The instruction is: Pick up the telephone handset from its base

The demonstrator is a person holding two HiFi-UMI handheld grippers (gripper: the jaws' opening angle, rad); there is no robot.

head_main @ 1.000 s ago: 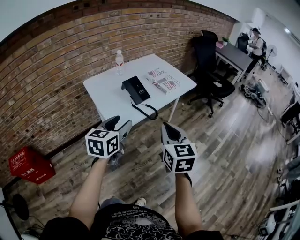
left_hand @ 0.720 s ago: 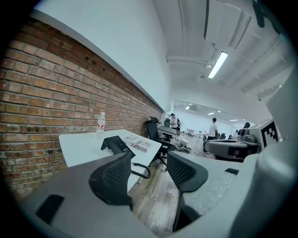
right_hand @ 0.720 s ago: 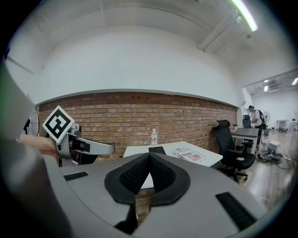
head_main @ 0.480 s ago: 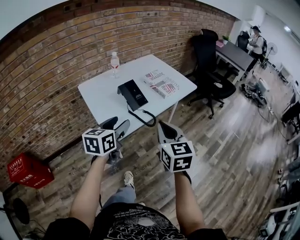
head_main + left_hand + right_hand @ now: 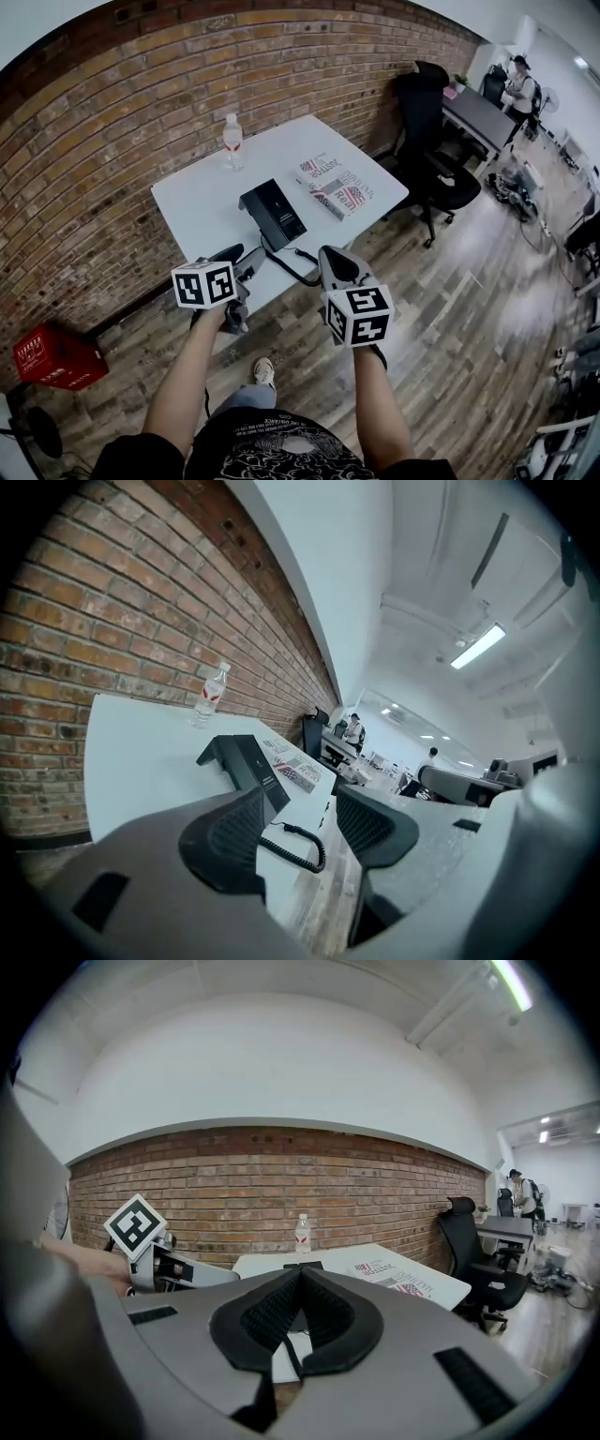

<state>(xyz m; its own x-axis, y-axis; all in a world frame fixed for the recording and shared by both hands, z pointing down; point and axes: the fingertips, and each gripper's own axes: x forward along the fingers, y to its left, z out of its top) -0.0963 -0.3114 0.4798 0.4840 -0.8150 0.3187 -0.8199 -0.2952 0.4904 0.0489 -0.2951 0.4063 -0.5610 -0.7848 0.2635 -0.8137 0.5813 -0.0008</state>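
Phone (image 5: 274, 212): mid worktop (image 5: 192, 202), handset on base, cord hangs over front edge.
L tool (image 5: 242, 265): released, jaws apart, empty, just short of phone.
R tool (image 5: 333, 262): jaws pressed together, empty, beside worktop edge.

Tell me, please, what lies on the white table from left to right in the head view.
water bottle → black telephone → newspapers

even, bright light from ceiling strip lights (image 5: 476, 646); strong fisheye bending at edges; near jaws blurred
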